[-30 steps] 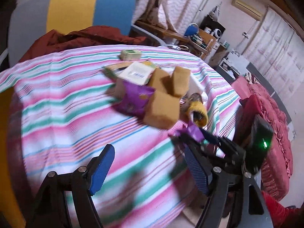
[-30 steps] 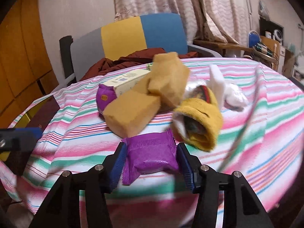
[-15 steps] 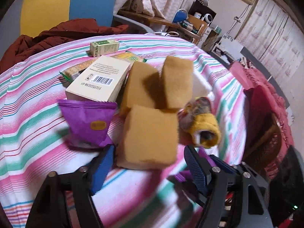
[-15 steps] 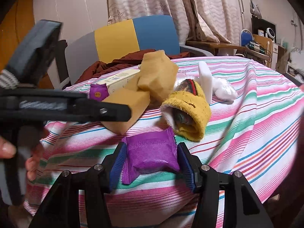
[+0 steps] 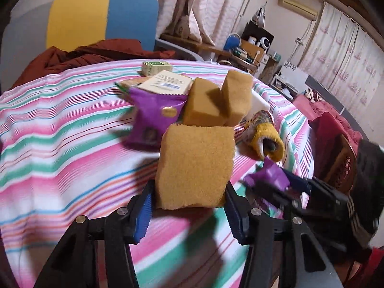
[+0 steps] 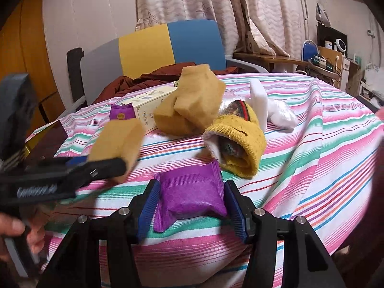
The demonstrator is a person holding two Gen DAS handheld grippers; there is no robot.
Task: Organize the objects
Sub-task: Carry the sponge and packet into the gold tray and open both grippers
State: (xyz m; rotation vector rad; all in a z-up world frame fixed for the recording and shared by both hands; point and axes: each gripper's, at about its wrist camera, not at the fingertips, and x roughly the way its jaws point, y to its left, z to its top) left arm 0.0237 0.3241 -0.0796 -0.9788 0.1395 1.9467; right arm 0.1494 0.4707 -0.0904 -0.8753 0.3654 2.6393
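Observation:
A yellow sponge block [image 5: 196, 160] sits between the blue pads of my left gripper [image 5: 188, 189]. Its jaws are closing and the pads touch the sponge's lower sides. In the right wrist view the same sponge [image 6: 120, 139] is apart from the pile, with a left gripper finger across it. My right gripper [image 6: 190, 187] is shut on a purple snack packet [image 6: 192, 196] resting on the striped tablecloth [image 6: 312, 168]. The left wrist view shows that packet [image 5: 271, 175] at the right. Behind are two more sponges [image 5: 216, 100], another purple packet [image 5: 153, 117] and a rolled yellow sock [image 6: 237, 141].
A white carton [image 5: 165, 82] and a small green box [image 5: 157, 68] lie at the back of the pile. A white foam piece [image 6: 259, 105] stands behind the sock. A yellow and blue chair [image 5: 96, 19] with dark red cloth [image 5: 84, 55] is past the table's far edge.
My left gripper came forward and down onto the nearest sponge, and its jaws narrowed around it. The sponge shifted away from the pile. The right gripper stayed put with its packet.

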